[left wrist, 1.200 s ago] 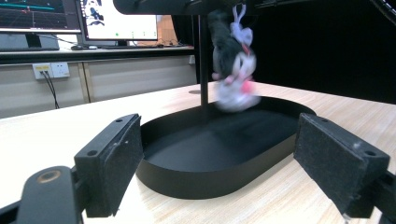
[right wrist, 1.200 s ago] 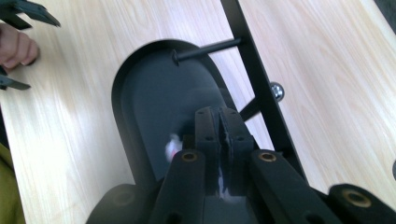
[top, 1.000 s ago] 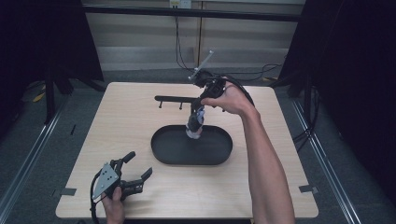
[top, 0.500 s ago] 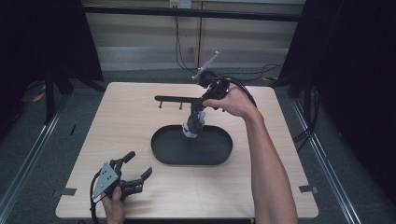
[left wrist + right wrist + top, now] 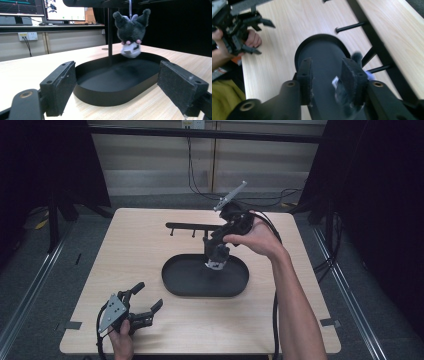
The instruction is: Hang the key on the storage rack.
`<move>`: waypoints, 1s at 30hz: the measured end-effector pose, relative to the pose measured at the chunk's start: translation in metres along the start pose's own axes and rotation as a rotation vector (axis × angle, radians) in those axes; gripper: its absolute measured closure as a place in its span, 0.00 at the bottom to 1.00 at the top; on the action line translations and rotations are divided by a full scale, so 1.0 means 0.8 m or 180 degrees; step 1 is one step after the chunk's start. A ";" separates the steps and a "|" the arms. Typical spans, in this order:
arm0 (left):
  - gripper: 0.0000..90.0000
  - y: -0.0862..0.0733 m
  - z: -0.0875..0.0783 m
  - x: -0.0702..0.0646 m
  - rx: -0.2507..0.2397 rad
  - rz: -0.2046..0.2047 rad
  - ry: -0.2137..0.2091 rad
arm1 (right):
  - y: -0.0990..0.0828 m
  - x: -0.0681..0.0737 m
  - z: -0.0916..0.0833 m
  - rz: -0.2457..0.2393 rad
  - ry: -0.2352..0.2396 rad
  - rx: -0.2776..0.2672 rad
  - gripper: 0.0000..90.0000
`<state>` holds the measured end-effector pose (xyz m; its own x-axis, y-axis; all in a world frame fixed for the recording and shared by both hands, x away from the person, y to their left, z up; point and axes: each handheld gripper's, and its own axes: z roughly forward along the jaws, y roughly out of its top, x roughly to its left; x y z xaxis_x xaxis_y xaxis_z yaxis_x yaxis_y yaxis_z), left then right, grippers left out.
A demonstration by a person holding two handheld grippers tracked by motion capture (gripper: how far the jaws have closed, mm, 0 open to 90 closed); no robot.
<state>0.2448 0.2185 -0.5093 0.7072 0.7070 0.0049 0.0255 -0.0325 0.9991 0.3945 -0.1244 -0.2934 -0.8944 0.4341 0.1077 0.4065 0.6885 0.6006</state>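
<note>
A small plush toy (image 5: 130, 33), dark grey fuzzy fabric with two pointed ears, a pale face and little pink dots, hangs by a thin light loop from the black bar of a rack (image 5: 192, 226). It dangles above the far part of an oval black tray (image 5: 175, 285), clear of the tray floor. The rack is thin matte metal: a slim upright post rising from the tray and a level bar with short pegs (image 5: 350, 27) sticking out of it.

The tray has a smooth, dull floor and a low upright wall with rounded ends. It sits mid-way across the pale wood-grain worktop (image 5: 130, 250), whose corners are rounded.

The right gripper (image 5: 328, 77) reaches over the tray from the far right. Its jaws have just been opening and stand parted; the flat rectangular pads are faced with rough black foam. In the right gripper view the toy is a blurred dark shape lying against the inner side of the right-hand pad, with a gap to the other pad, so nothing is clamped.

The left gripper (image 5: 142, 307) rests low at the near left corner of the worktop, well apart from the tray, held in a hand. Its jaws stand wide open and empty, and a grey three-cornered plate sits on its top.
</note>
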 end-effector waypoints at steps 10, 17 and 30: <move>0.17 0.000 0.000 0.001 0.0017 -0.0011 -0.0007 | -0.035 0.025 -0.008 0.0011 0.0032 -0.0275 0.56; 0.17 0.000 0.000 0.000 0.0012 -0.0024 0.0021 | -0.070 0.039 0.002 0.0048 0.0024 -0.0391 0.48; 0.17 0.000 0.000 0.000 0.0007 -0.0028 0.0051 | -0.138 0.059 0.029 0.0266 -0.0330 -0.0929 0.28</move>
<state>0.2447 0.2181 -0.5093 0.6956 0.7184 -0.0032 0.0332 -0.0277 0.9991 0.3118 -0.1667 -0.3729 -0.8303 0.5493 0.0938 0.3936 0.4588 0.7966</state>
